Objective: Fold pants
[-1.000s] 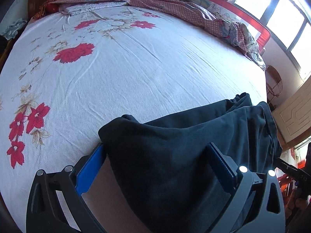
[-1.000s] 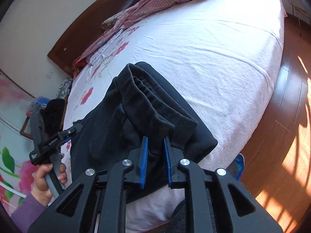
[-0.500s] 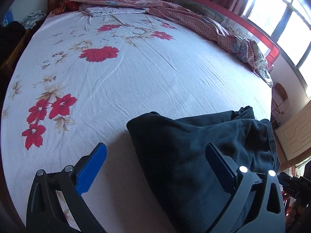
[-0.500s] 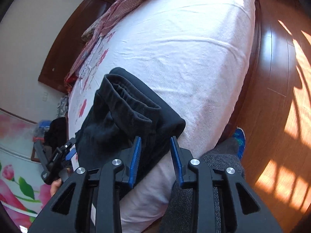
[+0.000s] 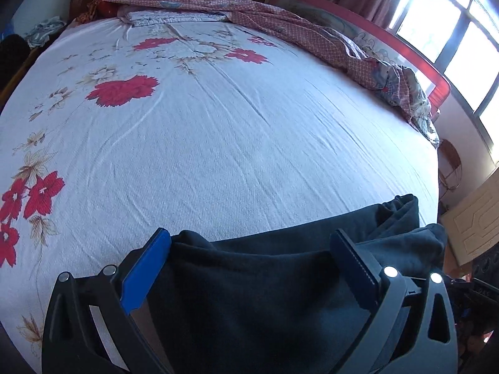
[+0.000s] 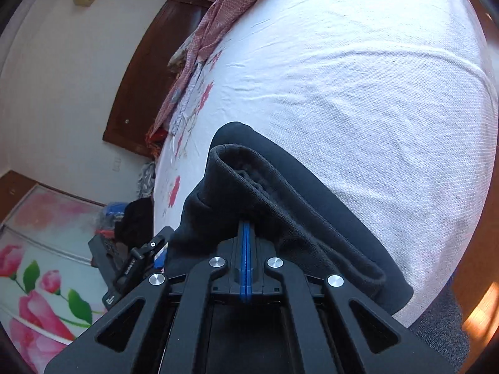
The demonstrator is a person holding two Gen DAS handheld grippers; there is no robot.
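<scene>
- Dark pants [image 5: 265, 296] lie folded in a thick bundle along the near edge of the bed [image 5: 237, 143], the elastic waistband [image 6: 280, 193] bunched and turned up toward the right wrist camera.
- The fabric is black and fleecy, doubled over itself, one end reaching the bed's near right corner.
- Left gripper [image 5: 249, 243] is spread wide, its blue pads [image 5: 146, 274] straddling the pants from above; whether the pads touch the cloth cannot be told.
- Right gripper [image 6: 245, 227] is fully closed, pads pressed flat together, tips tucked under the waistband; whether any fabric is pinched between them is hidden.
- The bed's white sheet with red flowers [image 5: 121, 90] is wrinkled and bare through the middle.
- A checked quilt [image 5: 312, 34] is heaped along the far edge and far right corner, well apart from the pants.
- A dark wooden headboard [image 6: 146, 71] stands at the bed's far end; windows [image 5: 452, 31] glare beyond the right edge.
- The person's grey trouser leg [image 6: 436, 327] presses against the near edge.
</scene>
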